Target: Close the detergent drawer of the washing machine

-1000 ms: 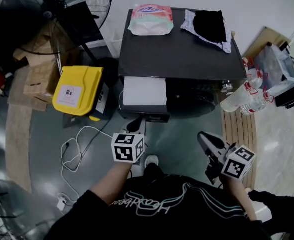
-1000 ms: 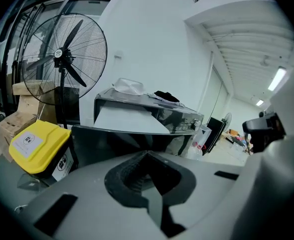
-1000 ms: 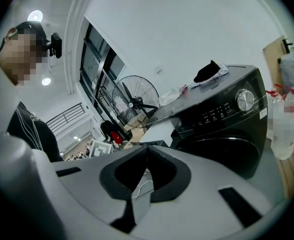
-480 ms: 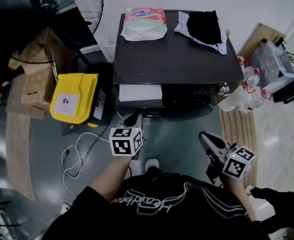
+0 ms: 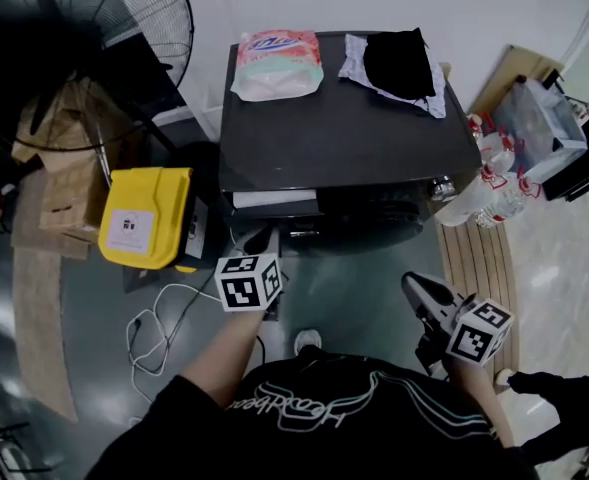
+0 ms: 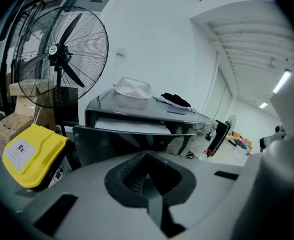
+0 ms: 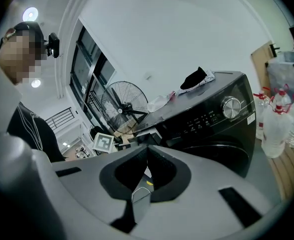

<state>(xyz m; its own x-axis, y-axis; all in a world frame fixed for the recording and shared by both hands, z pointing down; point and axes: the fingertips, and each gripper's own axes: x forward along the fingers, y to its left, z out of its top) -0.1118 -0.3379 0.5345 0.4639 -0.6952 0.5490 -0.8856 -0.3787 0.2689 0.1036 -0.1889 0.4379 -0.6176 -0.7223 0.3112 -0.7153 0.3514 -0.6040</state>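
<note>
The black washing machine (image 5: 344, 128) stands at the top centre of the head view. Its detergent drawer (image 5: 272, 199) sticks out a short way at the upper left of the front, with a thin strip of white interior showing. My left gripper (image 5: 258, 239) is shut and empty, its tips at the drawer's dark front panel (image 6: 129, 136). I cannot tell whether they touch it. My right gripper (image 5: 415, 285) is shut and empty, held low and to the right, apart from the machine (image 7: 211, 124).
A detergent bag (image 5: 277, 63) and a black cloth (image 5: 394, 58) lie on the machine's top. To its left are a yellow box (image 5: 144, 218), cardboard boxes (image 5: 64, 168) and a standing fan (image 5: 104, 18). Cables (image 5: 164, 313) trail on the floor. Water bottles (image 5: 494, 183) stand at the right.
The drawer has slid in from well out to nearly flush. My left gripper followed it toward the machine. The right gripper barely moved.
</note>
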